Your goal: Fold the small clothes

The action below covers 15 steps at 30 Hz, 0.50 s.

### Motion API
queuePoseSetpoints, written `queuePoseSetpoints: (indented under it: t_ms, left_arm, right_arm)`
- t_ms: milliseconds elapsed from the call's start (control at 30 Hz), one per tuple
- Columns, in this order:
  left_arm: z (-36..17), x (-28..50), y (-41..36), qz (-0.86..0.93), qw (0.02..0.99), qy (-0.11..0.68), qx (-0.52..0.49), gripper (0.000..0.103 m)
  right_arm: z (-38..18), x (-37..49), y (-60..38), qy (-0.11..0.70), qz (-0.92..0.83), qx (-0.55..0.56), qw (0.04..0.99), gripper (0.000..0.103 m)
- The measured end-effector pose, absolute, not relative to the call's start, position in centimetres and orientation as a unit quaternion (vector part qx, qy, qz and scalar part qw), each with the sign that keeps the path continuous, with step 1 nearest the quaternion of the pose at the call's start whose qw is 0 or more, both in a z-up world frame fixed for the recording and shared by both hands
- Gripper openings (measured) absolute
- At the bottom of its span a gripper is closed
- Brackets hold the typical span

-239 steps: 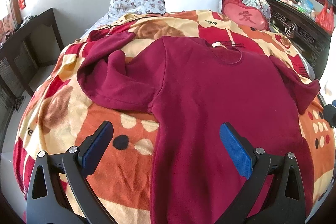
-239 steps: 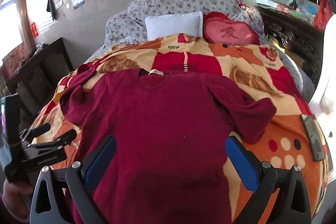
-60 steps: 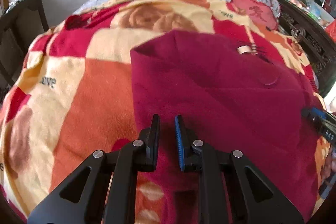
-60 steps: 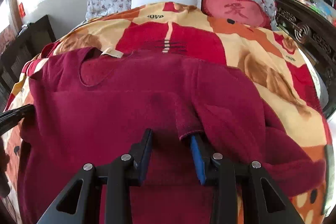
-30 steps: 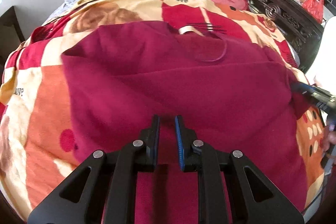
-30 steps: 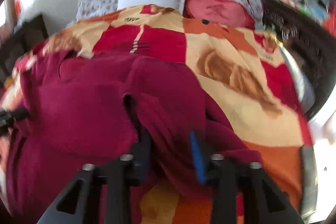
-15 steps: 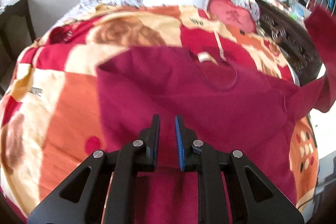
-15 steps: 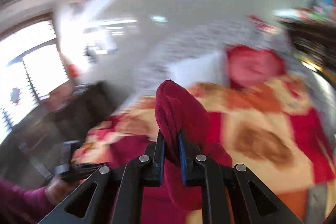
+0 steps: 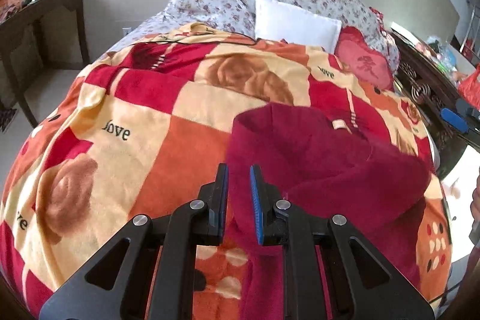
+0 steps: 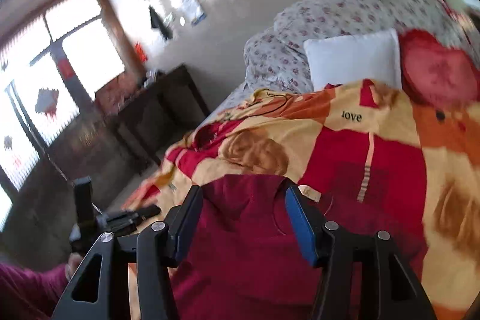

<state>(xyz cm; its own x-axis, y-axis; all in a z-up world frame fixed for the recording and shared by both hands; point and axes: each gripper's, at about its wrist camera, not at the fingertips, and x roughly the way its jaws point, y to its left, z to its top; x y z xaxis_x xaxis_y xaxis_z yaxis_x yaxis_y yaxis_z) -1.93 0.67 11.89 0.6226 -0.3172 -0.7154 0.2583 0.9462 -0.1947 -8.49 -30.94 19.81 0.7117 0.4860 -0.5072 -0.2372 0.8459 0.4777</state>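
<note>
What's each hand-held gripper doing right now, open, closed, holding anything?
Left hand-held gripper: closed on the maroon sweater, pinching its left edge.
Right hand-held gripper: open above the sweater, holding nothing.

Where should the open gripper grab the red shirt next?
Probably the bottom hem of the shirt, coming from the foot of the bed. Both sleeves already look folded in, so the right gripper can pinch that free edge and lift it toward the collar.
</note>
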Motion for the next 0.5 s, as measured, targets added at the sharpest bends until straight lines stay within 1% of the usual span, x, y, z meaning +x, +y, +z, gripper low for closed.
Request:
queuePoseSetpoints:
  t_ms: [100, 133, 267, 400, 500]
  left_arm:
    - [11.0, -2.0, -0.3, -0.193, 0.891, 0.410, -0.042, 0.014]
    - [10.8, -2.1, -0.6, -0.204, 0.887, 0.411, -0.046, 0.014]
    - [9.7, -2.7, -2.4, -0.231, 0.876, 0.421, -0.039, 0.014]
    - [8.2, -3.1, -4.3, -0.238, 0.864, 0.443, -0.002, 0.014]
    - [7.9, -3.2, -4.4, -0.235, 0.862, 0.448, -0.006, 0.014]
  right_arm:
    - [18.1, -10.6, -31.1, 0.344, 0.189, 0.195, 0.899, 0.056]
    - [18.2, -11.3, -31.5, 0.352, 0.187, 0.192, 0.897, 0.056]
    - [14.4, -14.4, -30.1, 0.401, 0.192, 0.171, 0.879, 0.056]
    - [10.2, -15.4, -29.7, 0.439, 0.183, 0.201, 0.856, 0.056]
    - [8.3, -14.2, -29.6, 0.444, 0.188, 0.233, 0.845, 0.056]
